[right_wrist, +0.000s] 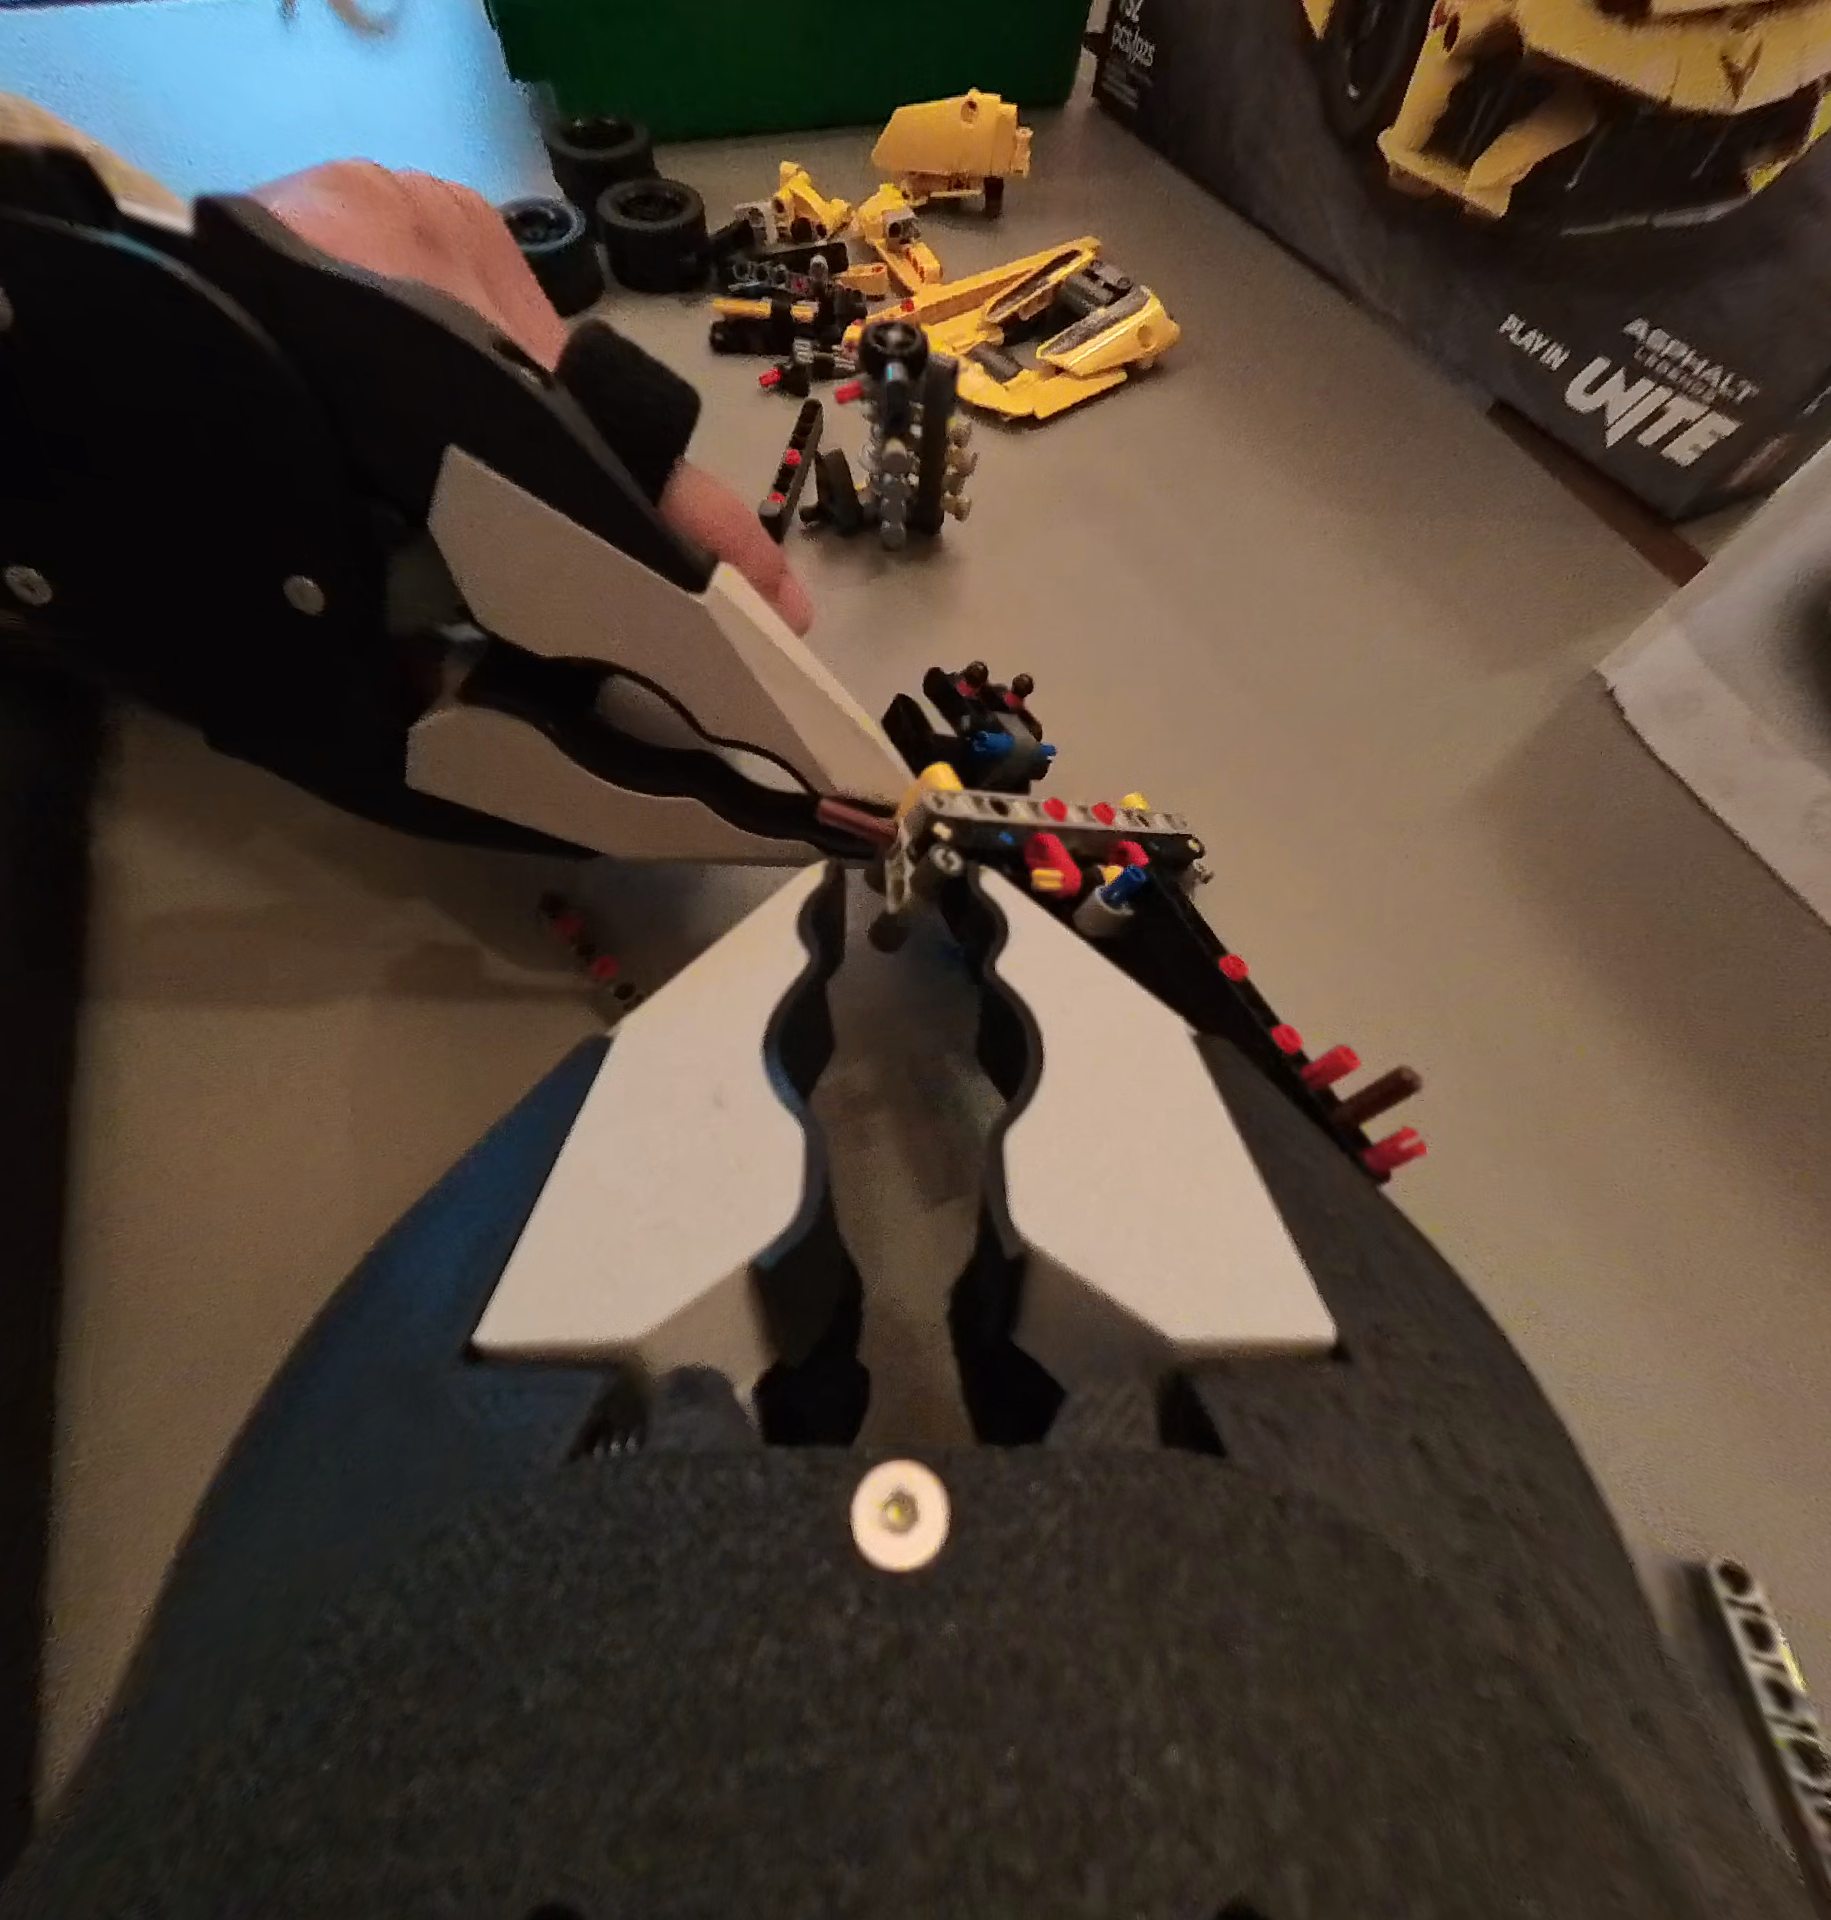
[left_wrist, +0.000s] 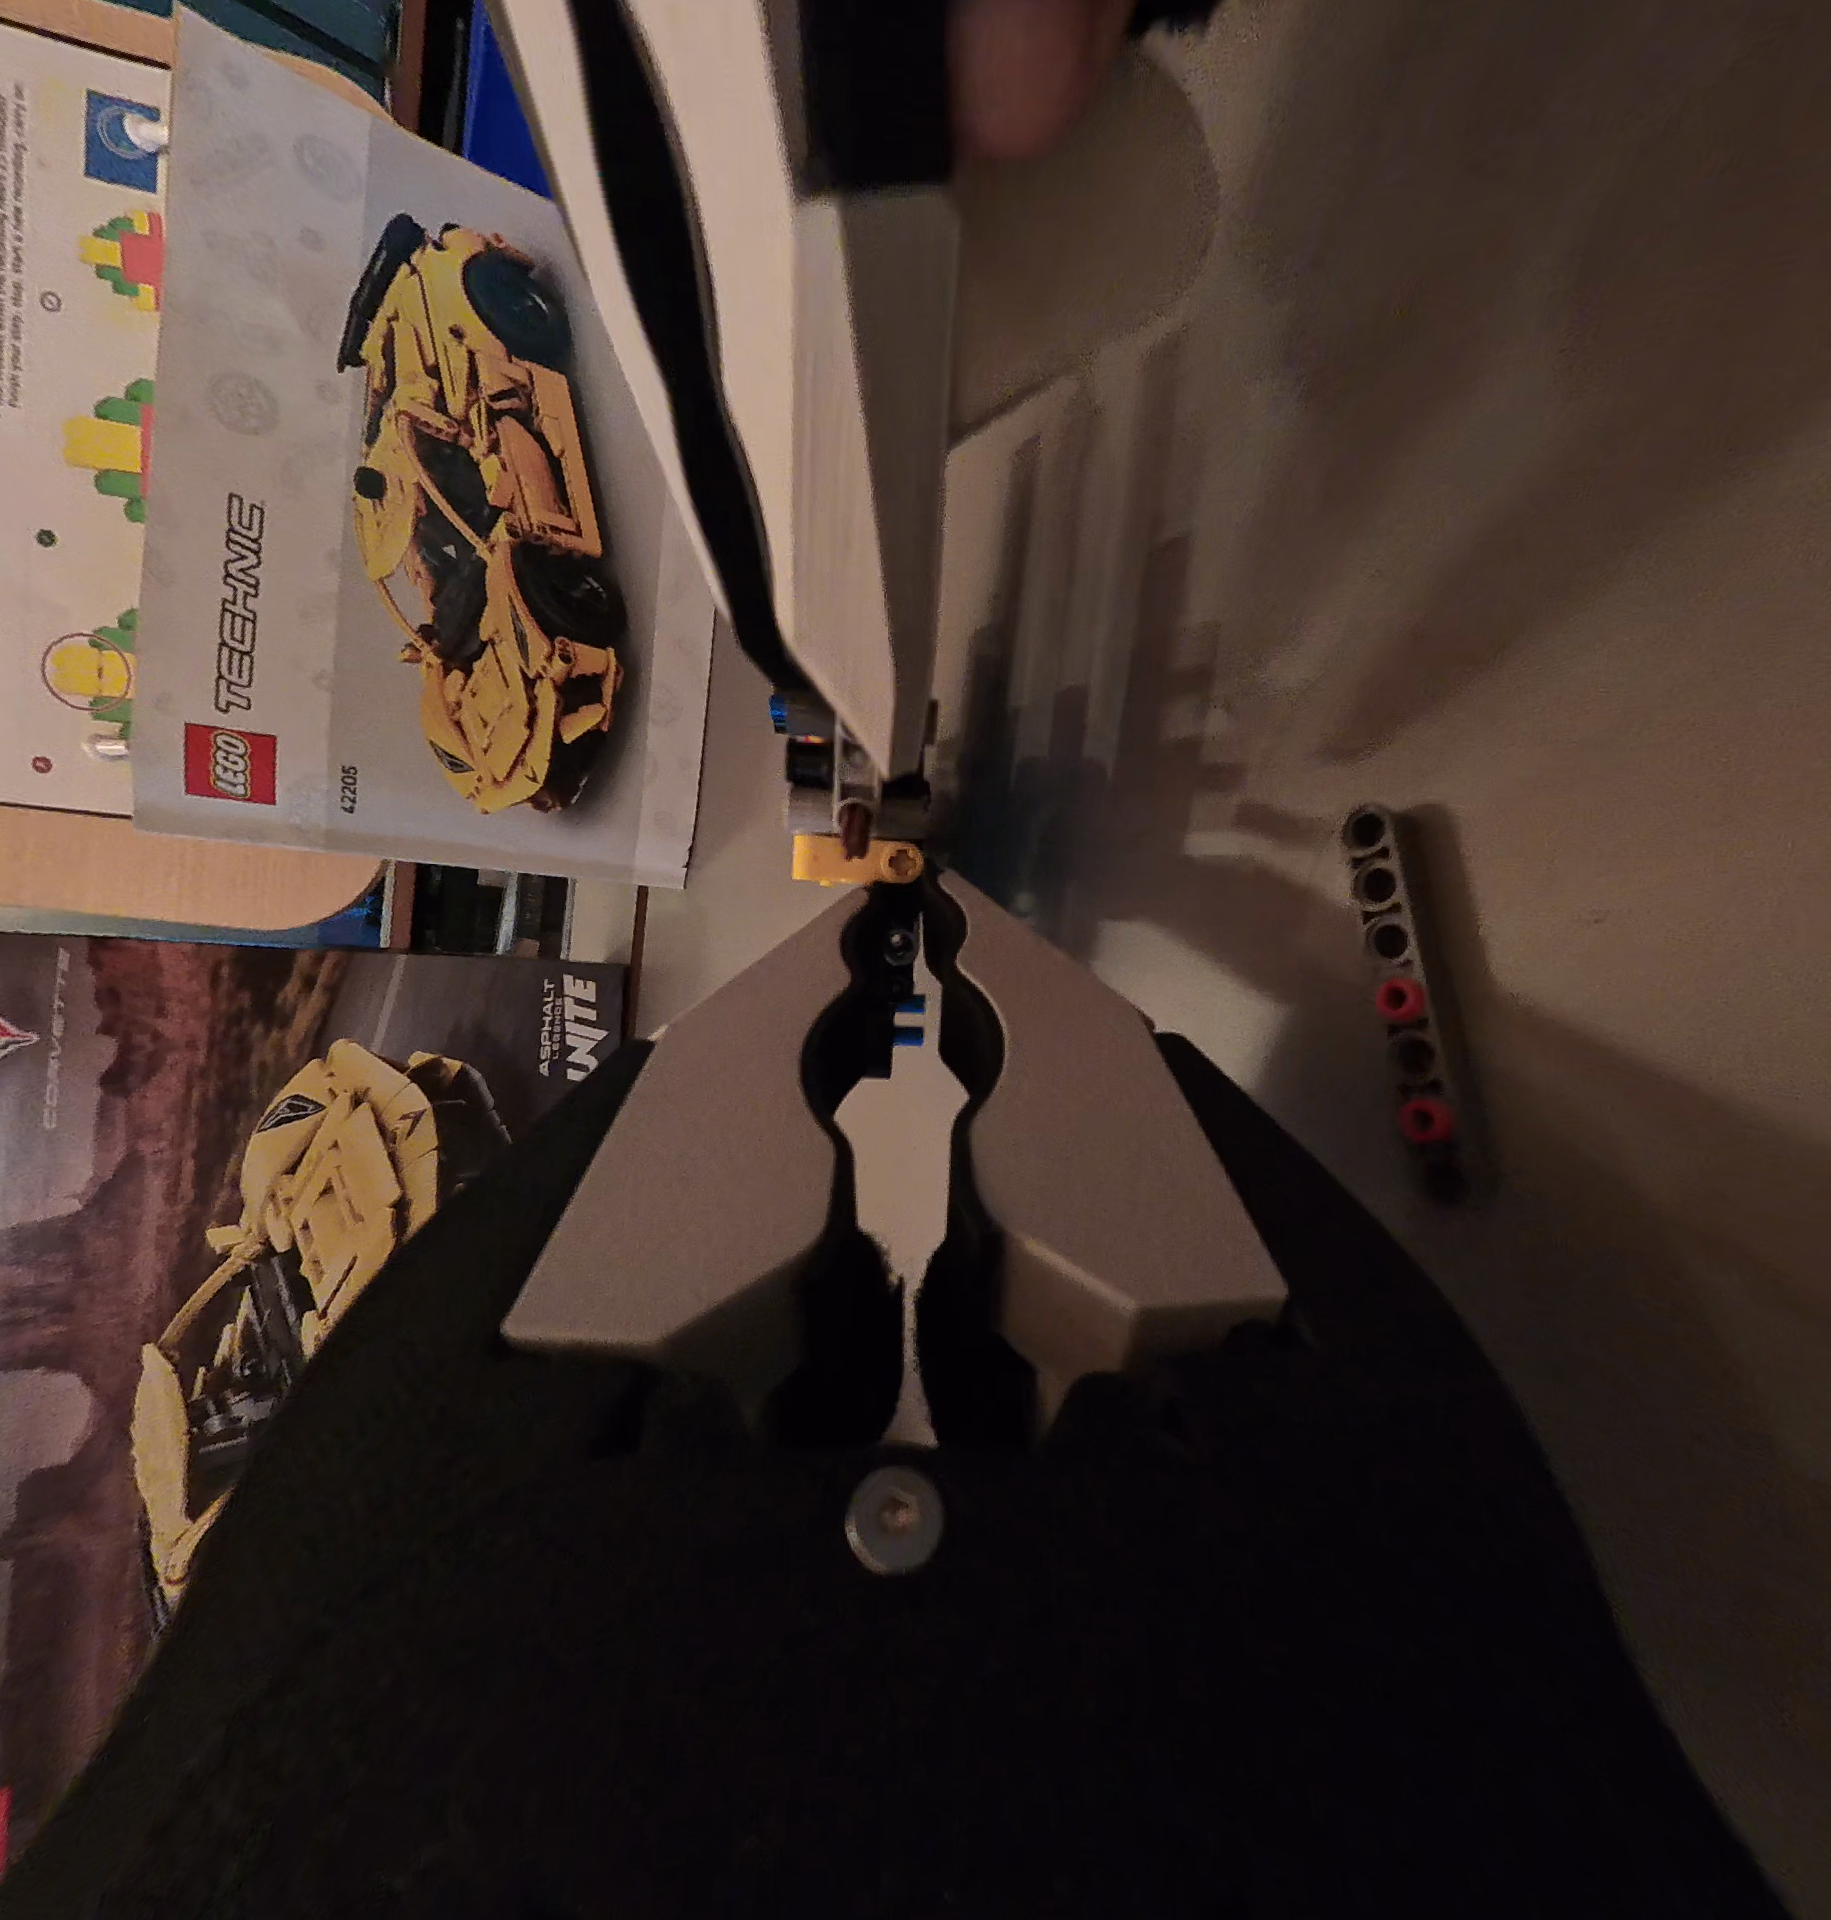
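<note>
The left gripper (left_wrist: 895, 894) has its fingers drawn narrow around a black strip with blue pins, one end of a small toy-brick assembly (left_wrist: 828, 769) held up above the grey table (left_wrist: 1513, 520). The right gripper (left_wrist: 895, 784) reaches in from the far side of the left wrist view, and its tips meet the assembly's grey and yellow end. In the right wrist view that gripper's own fingers stand narrow, with a grey beam end of the assembly caught between the tips, and a long black beam with red pins slants off over one finger. A person's hand (right_wrist: 412, 239) grips the left gripper's handle. Apart on the table lies a grey beam (left_wrist: 1399, 997) with red pins in it. Beside it are an instruction booklet (left_wrist: 423, 520), grey-covered, showing a yellow car, a red square logo, a wordmark and a number, and a dark box (left_wrist: 267, 1247) picturing the same car with white lettering. Behind the booklet a printed sheet (left_wrist: 49, 416) shows coloured brick figures and small text. Farther off are loose yellow and black parts (right_wrist: 994, 301), black tyres (right_wrist: 620, 223) and a green bin (right_wrist: 786, 52).
</note>
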Demonstrator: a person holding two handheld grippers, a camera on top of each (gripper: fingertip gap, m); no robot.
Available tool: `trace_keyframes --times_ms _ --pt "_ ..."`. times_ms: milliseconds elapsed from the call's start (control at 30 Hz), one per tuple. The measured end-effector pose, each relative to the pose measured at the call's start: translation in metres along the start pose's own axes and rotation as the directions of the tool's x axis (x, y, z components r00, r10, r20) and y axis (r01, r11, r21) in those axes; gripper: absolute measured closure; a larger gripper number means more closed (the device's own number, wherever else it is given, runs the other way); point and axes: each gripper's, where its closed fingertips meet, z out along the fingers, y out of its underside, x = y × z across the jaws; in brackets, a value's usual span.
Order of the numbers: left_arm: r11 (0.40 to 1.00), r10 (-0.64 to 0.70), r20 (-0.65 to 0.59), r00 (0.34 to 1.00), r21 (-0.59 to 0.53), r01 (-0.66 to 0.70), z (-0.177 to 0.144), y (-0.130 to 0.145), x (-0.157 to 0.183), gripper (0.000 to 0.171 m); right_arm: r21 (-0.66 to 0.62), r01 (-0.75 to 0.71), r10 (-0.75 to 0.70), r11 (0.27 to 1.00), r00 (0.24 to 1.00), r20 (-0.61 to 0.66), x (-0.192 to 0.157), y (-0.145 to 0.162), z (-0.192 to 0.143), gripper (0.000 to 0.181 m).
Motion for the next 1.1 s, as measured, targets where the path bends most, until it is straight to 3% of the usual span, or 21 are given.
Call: trace_keyframes --times_ms 33,200,333,467,667,867,967,1100 --pt "1.000 0.000 -0.010 1.000 -0.007 0.000 0.001 0.000 0.003 0.166 -0.010 -0.041 0.041 0.999 0.999 0.007 0.002 0.003 0.002 0.170" --pt "0.998 -0.040 -0.042 0.998 0.052 0.042 -0.003 -0.009 0.006 0.165 -0.049 -0.151 0.157 0.987 0.979 0.131 0.002 0.011 -0.008 0.173" --pt "0.959 -0.233 -0.139 0.962 0.133 0.252 -0.017 -0.014 -0.007 0.147 -0.096 -0.116 0.126 0.989 0.987 0.104 0.013 0.028 -0.013 0.175" --pt "0.892 -0.328 -0.279 0.903 0.225 0.393 -0.026 -0.025 -0.007 0.133 -0.100 -0.089 0.107 0.991 0.976 0.188 0.000 0.029 -0.012 0.175" --pt "0.937 -0.202 -0.342 0.918 0.205 0.283 -0.022 -0.025 0.024 0.127 -0.078 -0.029 0.051 0.997 0.954 0.295 -0.027 0.025 -0.004 0.174" --pt "0.986 0.012 -0.201 0.980 0.164 0.022 -0.008 -0.020 0.037 0.138 -0.126 -0.066 0.103 0.990 0.943 0.317 -0.032 0.032 0.001 0.175" --pt "0.986 0.025 -0.193 0.981 0.168 0.008 -0.007 -0.023 0.038 0.138 -0.144 -0.079 0.123 0.986 0.937 0.326 -0.031 0.035 -0.001 0.175" --pt "0.983 0.054 -0.193 0.980 0.183 -0.018 -0.007 -0.023 0.040 0.139 -0.158 0.033 0.016 0.987 0.954 0.299 -0.032 0.036 -0.002 0.175"
